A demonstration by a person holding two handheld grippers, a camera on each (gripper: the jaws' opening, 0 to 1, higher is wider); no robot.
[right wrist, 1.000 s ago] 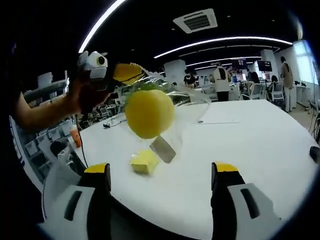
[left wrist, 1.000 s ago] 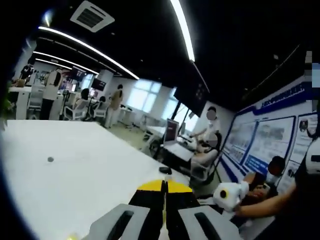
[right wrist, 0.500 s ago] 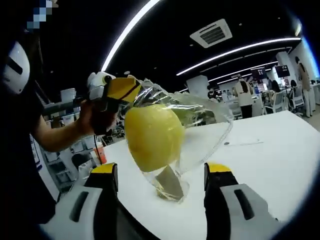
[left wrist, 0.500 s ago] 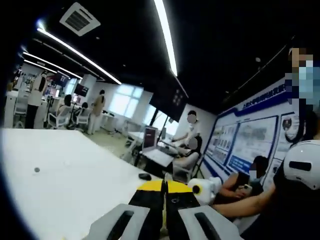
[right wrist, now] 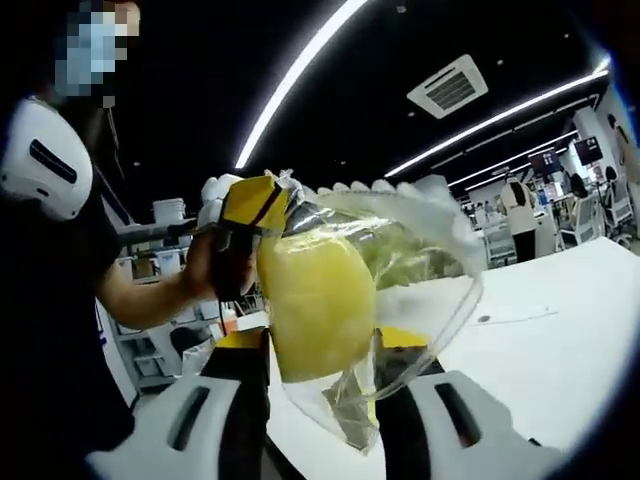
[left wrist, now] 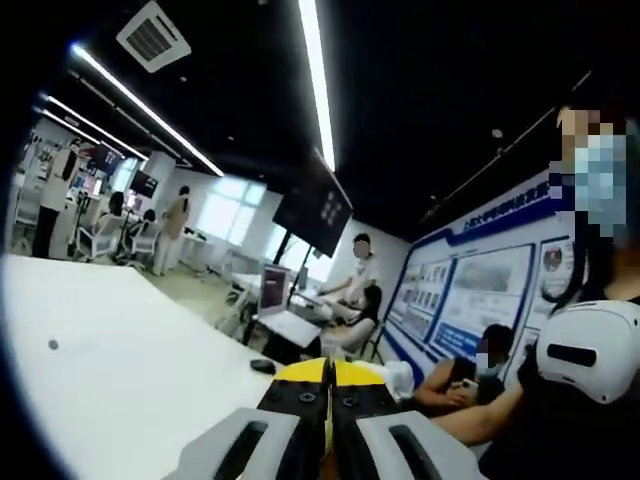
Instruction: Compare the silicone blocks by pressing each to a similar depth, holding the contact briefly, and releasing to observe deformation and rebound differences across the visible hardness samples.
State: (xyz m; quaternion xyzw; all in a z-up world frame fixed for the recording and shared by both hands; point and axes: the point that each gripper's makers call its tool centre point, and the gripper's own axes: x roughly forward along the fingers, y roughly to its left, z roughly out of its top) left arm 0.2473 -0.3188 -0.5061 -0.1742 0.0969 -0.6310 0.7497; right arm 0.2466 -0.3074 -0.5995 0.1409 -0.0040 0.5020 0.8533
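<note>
Yellow silicone block [right wrist: 318, 302], bagged, unlabelled, hangs from left gripper [right wrist: 252, 208].

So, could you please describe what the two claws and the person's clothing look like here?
The right claw has pale grey moulded jaws with dark oval slots, black inner faces and yellow tips. The left claw matches: grey jaws with dark slots, black inner faces, yellow tips. It also shows in the right gripper view with a white body. The person wears a dark short-sleeved top.

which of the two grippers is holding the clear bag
The left gripper, reaching in from the left of the right gripper view, pinches the clear bag at its top; the right gripper merely straddles it.
</note>
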